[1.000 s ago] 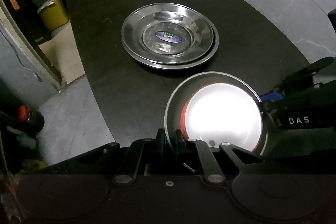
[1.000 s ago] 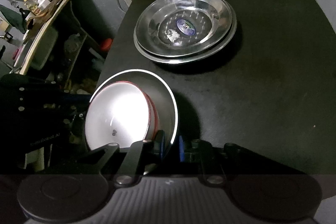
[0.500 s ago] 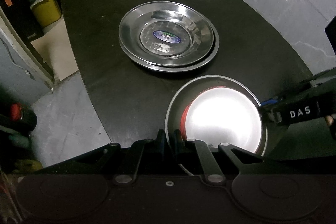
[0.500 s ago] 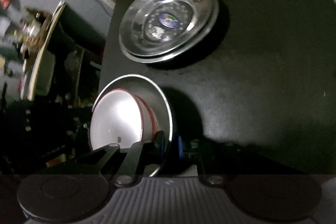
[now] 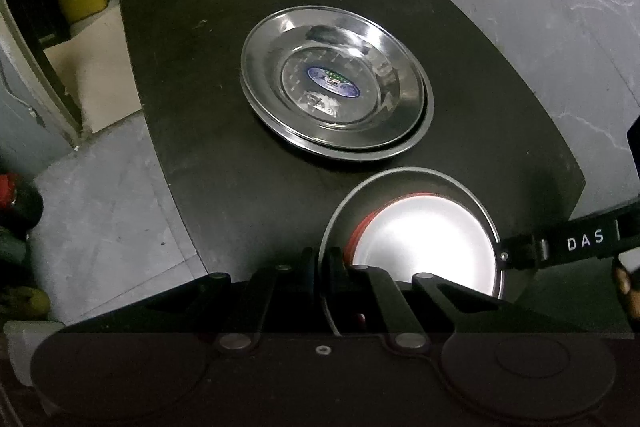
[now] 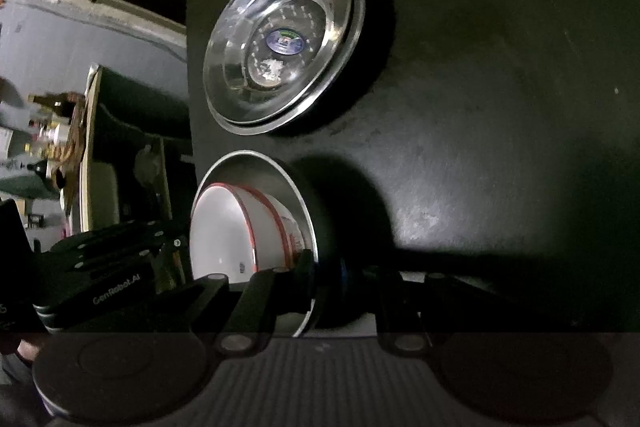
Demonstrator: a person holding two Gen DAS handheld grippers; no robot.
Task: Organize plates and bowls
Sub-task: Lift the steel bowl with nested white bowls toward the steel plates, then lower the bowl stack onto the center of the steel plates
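The left tool (image 5: 323, 265) sits at the six o'clock edge of its own view, its two pads pinching the thin rim of the steel bowl (image 5: 344, 215) at that bowl's nine o'clock side. Nested inside is a white bowl with a red rim (image 5: 424, 247), glaring under the light. Up at about twelve o'clock from the bowls, well apart from them, the stacked steel plates (image 5: 336, 87) rest on the black tabletop (image 5: 192, 75), the upper plate sitting a little off-centre on the lower. Further right, at three o'clock on the steel bowl, the right tool (image 6: 326, 269) is likewise pressed onto the rim, one pad inside and one outside; in its own view the bowls tilt and a dark shadow lies beneath them, so I judge the pair to be held just off the tabletop, though I cannot tell for sure. The steel is stiff and probably light, but polished and slippery, and a rim pinch offers little surface, so two opposite grips are sensible. The white bowl looks like enamel or ceramic, heavier and liable to chip; it lies loose and could slide or rattle if the steel bowl tips much more.
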